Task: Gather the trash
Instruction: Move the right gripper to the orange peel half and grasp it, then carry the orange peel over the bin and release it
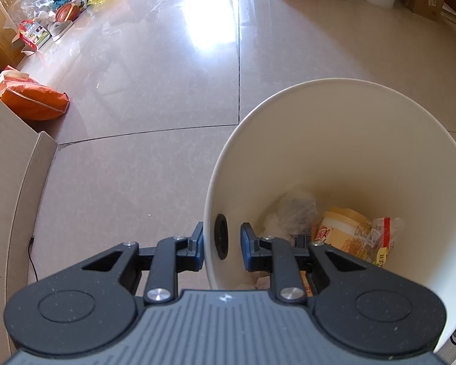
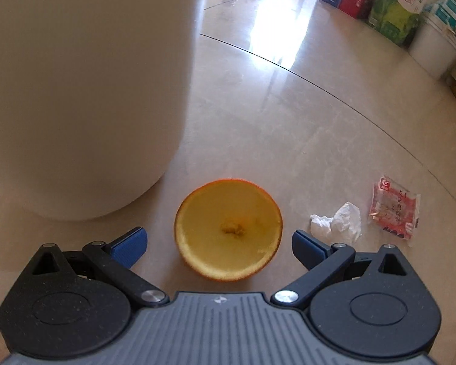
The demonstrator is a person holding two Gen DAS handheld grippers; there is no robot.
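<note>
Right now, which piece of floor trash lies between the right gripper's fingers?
The hollow orange peel half, cut side up; the crumpled tissue and red wrapper lie outside its right finger.

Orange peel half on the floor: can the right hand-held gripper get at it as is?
Probably yes. The right hand-held gripper is open, with the orange peel centred between its fingers. The white bin stands off to the left, the crumpled tissue to the right, neither between them.

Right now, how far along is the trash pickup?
Done: the white bin already holds a cup, wrappers and plastic. In hand: the left gripper clamps the bin's rim; the right gripper is open around the orange peel half, not gripping it. Left: that peel, the crumpled tissue and the red wrapper on the floor.
</note>
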